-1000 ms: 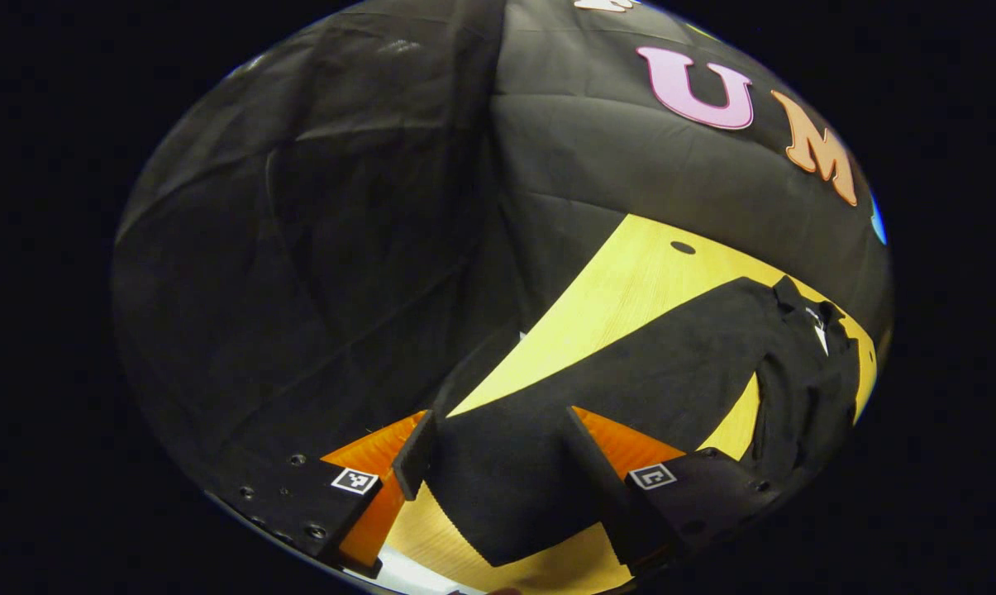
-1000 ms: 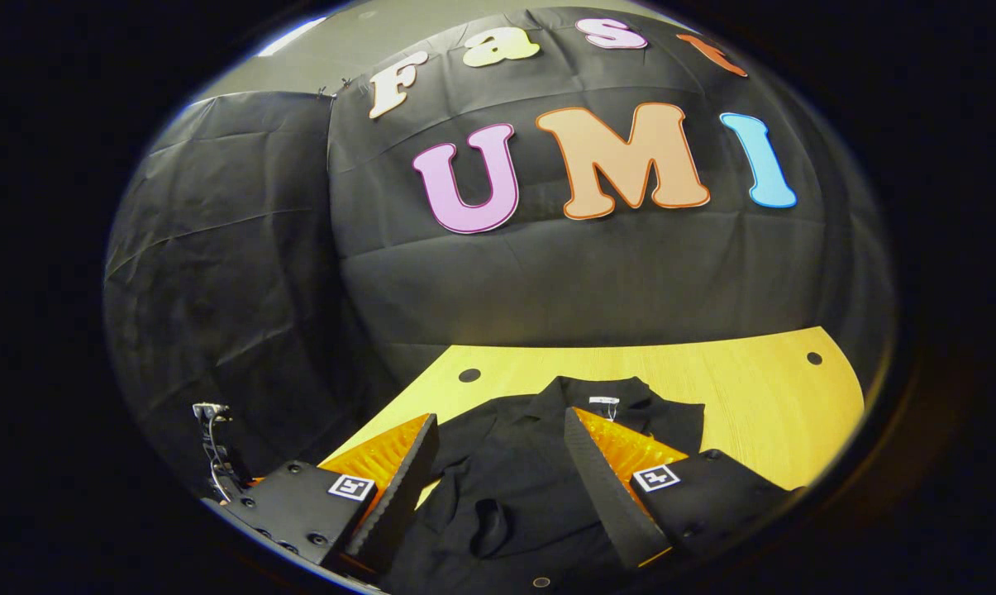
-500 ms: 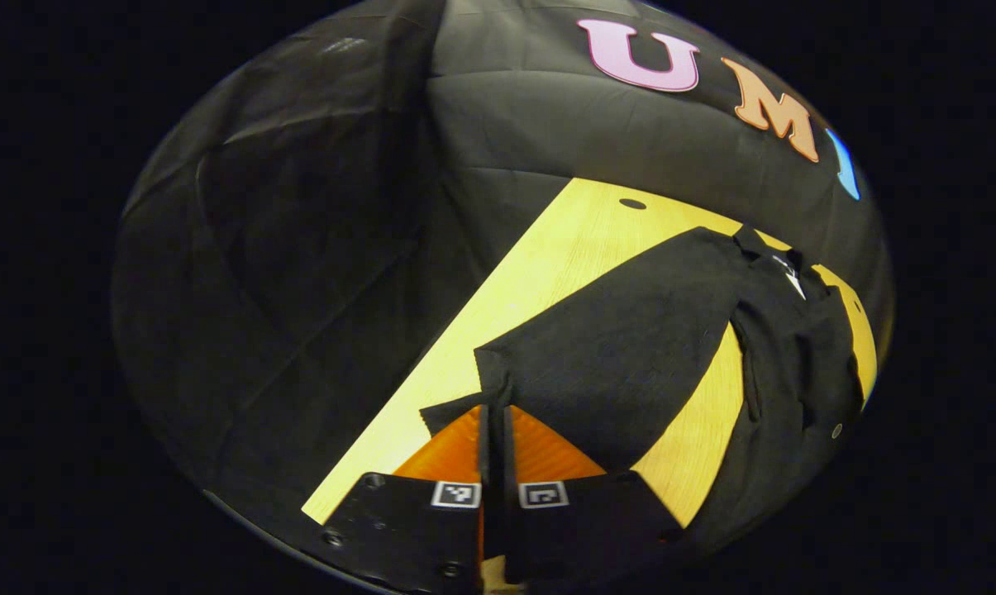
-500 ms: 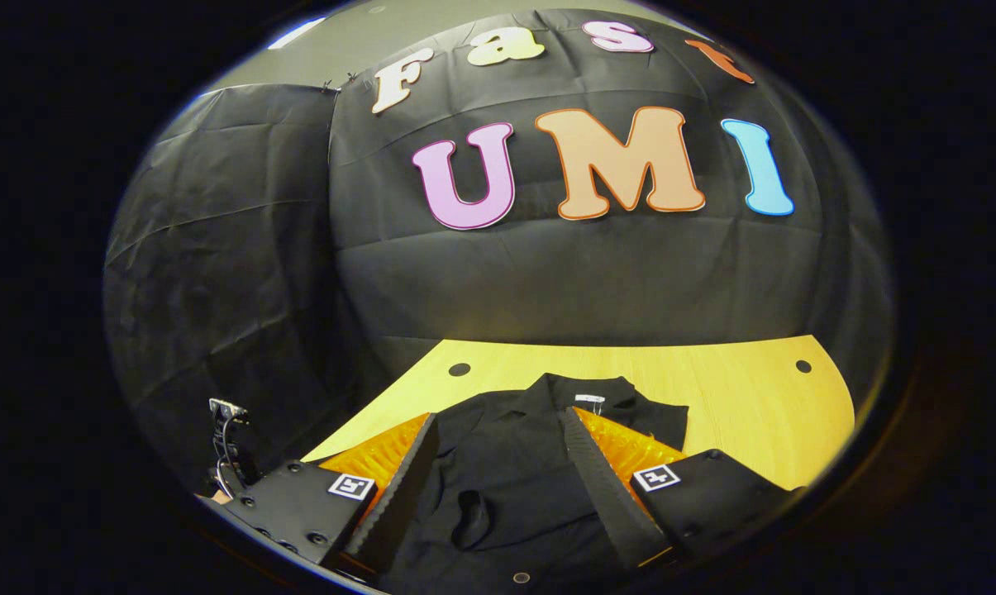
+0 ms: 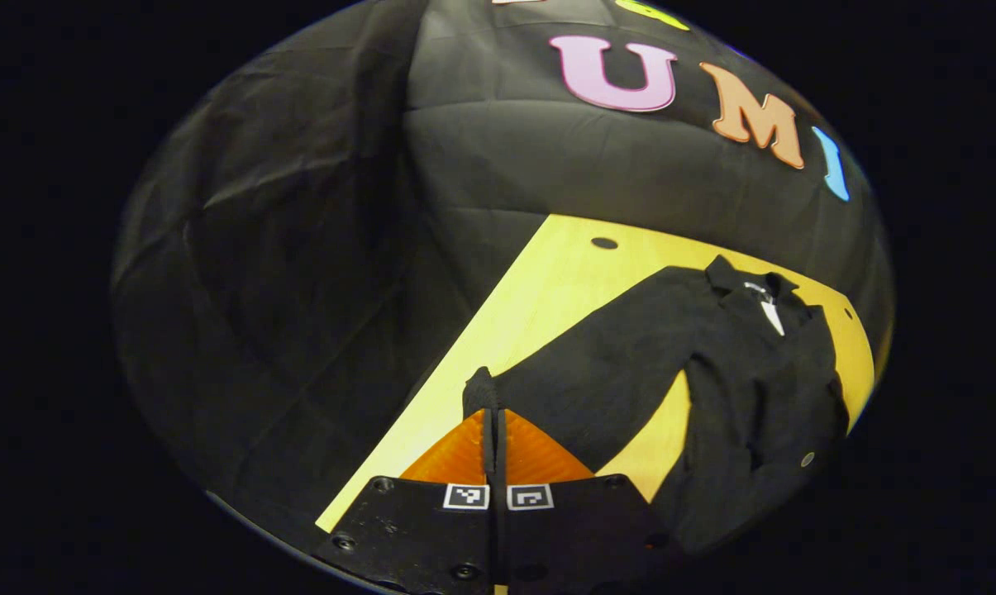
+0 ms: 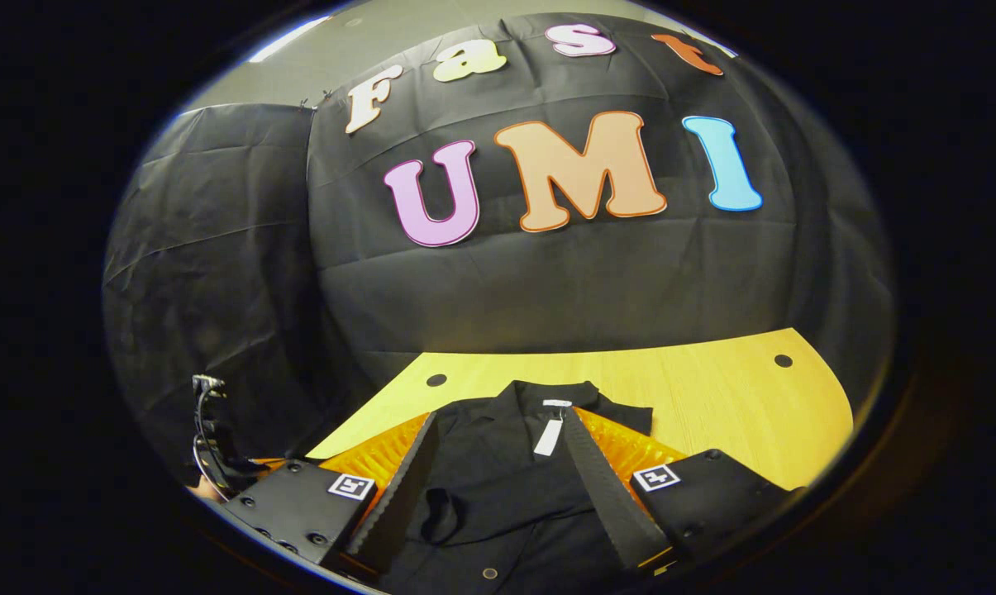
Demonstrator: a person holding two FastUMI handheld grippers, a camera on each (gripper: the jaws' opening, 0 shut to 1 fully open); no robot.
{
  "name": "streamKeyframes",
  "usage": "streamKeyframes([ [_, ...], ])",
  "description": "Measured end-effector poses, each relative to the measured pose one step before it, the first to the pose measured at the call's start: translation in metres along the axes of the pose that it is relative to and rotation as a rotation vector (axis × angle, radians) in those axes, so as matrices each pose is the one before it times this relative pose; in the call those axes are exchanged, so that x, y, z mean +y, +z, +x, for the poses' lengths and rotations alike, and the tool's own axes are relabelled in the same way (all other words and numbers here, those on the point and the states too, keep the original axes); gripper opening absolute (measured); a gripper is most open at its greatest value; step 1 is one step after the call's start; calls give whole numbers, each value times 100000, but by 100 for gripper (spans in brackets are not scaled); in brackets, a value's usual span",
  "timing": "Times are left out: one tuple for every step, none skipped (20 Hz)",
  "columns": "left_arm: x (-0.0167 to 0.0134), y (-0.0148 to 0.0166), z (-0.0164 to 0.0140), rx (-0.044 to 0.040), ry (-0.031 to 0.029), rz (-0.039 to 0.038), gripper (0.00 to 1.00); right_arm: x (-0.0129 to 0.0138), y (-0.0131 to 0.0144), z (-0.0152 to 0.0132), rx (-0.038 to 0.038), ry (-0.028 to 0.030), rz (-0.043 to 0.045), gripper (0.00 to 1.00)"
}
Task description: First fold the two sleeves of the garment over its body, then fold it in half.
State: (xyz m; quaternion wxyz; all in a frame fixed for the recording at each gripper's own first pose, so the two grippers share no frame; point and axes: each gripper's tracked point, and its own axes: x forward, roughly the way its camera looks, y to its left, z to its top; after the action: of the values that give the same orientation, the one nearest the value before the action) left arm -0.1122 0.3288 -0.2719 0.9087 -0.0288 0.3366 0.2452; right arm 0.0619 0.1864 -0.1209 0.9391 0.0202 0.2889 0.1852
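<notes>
A black long-sleeved garment [image 5: 754,388] lies on the yellow wooden table [image 5: 547,289], collar [image 5: 745,285] toward the far wall. One sleeve [image 5: 597,364] stretches away from its body across the wood. My left gripper [image 5: 491,411] is shut on that sleeve's cuff, which bunches up at the fingertips. In the right gripper view the garment [image 6: 498,487] lies under my right gripper [image 6: 499,417], which is open over the chest below the collar [image 6: 547,392]. A white tag [image 6: 547,435] hangs out between its fingers.
The booth's black cloth wall stands close behind the table's far edge. Round holes [image 6: 436,380] [image 6: 783,360] mark the far corners of the tabletop. A small stand with a cable [image 6: 208,413] is off the table's left side. Bare wood [image 6: 729,405] lies right of the garment.
My left gripper went from open over the sleeve to shut on its cuff, and the cuff is now gathered at the tips. The right gripper stayed open; the tag has slid out.
</notes>
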Motion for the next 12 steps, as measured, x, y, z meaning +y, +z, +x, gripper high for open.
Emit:
streamKeyframes([
  [-894,1314,-480,-2418,-1207,598,0,-413,-109,-159,-208,-334,308,98],
  [-1009,1313,-202,-2071,-1588,833,0,-465,-78,-181,174,-480,259,98],
  [-707,1071,-446,-2216,-1245,1060,0,-540,-162,-215,-95,-436,165,98],
  [-865,1135,-118,-1918,-1225,1188,0,-559,-112,-178,99,-701,259,98],
  [-1151,853,68,-1495,-1754,919,0,-531,20,-259,-47,-422,558,98],
  [-1114,976,-45,-1686,-1896,449,0,-657,11,-262,-207,-679,685,98],
  [-1052,969,-217,-1371,-2229,540,0,-549,-14,-300,-445,-685,676,98],
  [-1027,944,-75,-1465,-1770,697,0,-684,108,-250,-344,-795,655,98],
  [-1158,680,109,-1393,-2301,1002,0,-636,-32,-363,-462,-878,618,98],
  [-1364,672,209,-997,-2441,1009,0,-680,34,-324,-312,-851,563,98],
  [-1386,546,229,-782,-2814,856,0,-665,-13,-300,-273,-899,410,98],
  [-1286,759,104,-746,-2460,780,0,-799,-87,-345,-112,-1095,306,98],
])
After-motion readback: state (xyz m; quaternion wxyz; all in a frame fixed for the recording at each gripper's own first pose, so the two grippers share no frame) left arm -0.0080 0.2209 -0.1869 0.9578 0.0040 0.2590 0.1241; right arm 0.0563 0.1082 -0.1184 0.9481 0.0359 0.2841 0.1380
